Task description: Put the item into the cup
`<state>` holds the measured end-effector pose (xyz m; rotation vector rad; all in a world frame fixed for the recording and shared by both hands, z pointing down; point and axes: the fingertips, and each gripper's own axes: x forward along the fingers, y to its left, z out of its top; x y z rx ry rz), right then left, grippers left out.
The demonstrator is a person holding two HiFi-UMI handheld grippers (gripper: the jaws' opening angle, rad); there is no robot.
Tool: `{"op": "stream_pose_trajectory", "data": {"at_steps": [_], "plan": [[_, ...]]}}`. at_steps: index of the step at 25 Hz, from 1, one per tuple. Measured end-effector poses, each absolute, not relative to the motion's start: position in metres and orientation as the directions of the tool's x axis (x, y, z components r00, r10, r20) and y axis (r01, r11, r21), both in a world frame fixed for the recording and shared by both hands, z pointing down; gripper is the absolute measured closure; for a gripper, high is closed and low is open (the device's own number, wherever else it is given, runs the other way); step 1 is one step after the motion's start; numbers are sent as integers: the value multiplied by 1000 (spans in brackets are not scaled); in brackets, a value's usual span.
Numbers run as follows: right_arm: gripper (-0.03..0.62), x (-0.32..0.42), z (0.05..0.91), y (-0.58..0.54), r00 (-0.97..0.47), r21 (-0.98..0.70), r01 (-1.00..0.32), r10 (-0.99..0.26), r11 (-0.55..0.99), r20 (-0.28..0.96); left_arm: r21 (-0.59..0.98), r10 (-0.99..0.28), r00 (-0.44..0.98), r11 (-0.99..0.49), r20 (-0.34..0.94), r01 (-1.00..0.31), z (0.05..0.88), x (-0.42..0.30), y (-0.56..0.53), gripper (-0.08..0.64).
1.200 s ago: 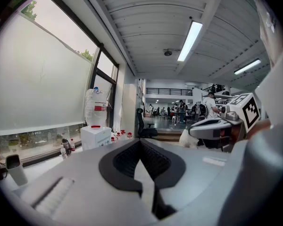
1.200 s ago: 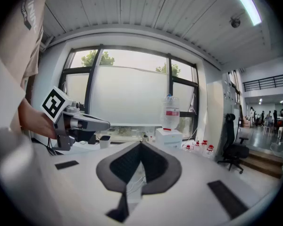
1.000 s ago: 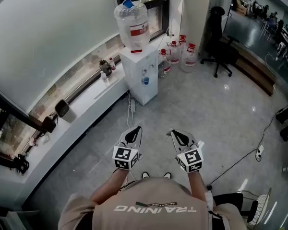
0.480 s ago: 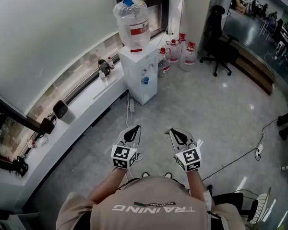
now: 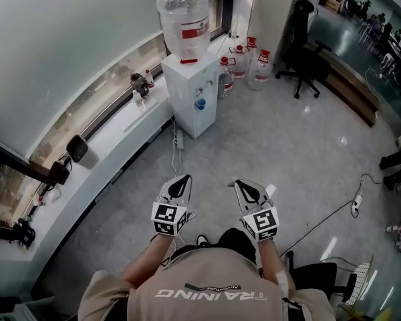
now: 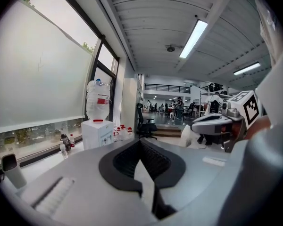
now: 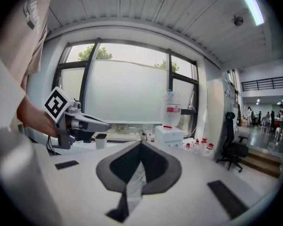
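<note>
I hold both grippers out in front of my chest, above the floor. My left gripper (image 5: pixel 184 178) is shut, its tips meeting with nothing between them (image 6: pixel 140 142). My right gripper (image 5: pixel 236 183) is shut and empty too (image 7: pixel 140 145). Each one shows in the other's view: the right gripper (image 6: pixel 217 124) and the left gripper (image 7: pixel 80 124). A grey cup (image 5: pixel 77 148) stands on the white window ledge (image 5: pixel 120 136) far to my left; the cup (image 6: pixel 9 168) also shows in both gripper views (image 7: pixel 101 140). Small bottles (image 5: pixel 139 84) stand further along the ledge.
A white water dispenser (image 5: pixel 190 89) with a big bottle on top stands ahead by the window. Spare water jugs (image 5: pixel 247 62) sit on the floor beside it. A black office chair (image 5: pixel 306 52) is at the right. Cables (image 5: pixel 334 209) run over the grey floor.
The whole view has shifted: the dispenser and ledge have slid slightly up and left. Both grippers stay shut and side by side, a little lower in view.
</note>
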<state>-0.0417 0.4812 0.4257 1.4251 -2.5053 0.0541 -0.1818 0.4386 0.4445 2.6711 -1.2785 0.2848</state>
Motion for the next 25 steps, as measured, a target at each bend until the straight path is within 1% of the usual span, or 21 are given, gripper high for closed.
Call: {"op": "stream_pose_trajectory", "data": {"at_steps": [6, 10, 14, 25], "plan": [[580, -44, 438, 458, -482, 63, -855, -834, 515, 269, 80, -743, 619, -622, 255, -779, 448, -179, 414, 552], [580, -34, 445, 430, -493, 49, -851, -829, 522, 265, 88, -734, 625, -627, 268, -774, 455, -164, 391, 552], [581, -19, 448, 388, -512, 47, -840, -819, 540, 260, 91, -738, 611, -614, 286, -784, 459, -149, 356, 552], [580, 34, 442, 275, -565, 46, -805, -789, 591, 240, 46, -792, 547, -557, 272, -829, 444, -100, 255, 552]]}}
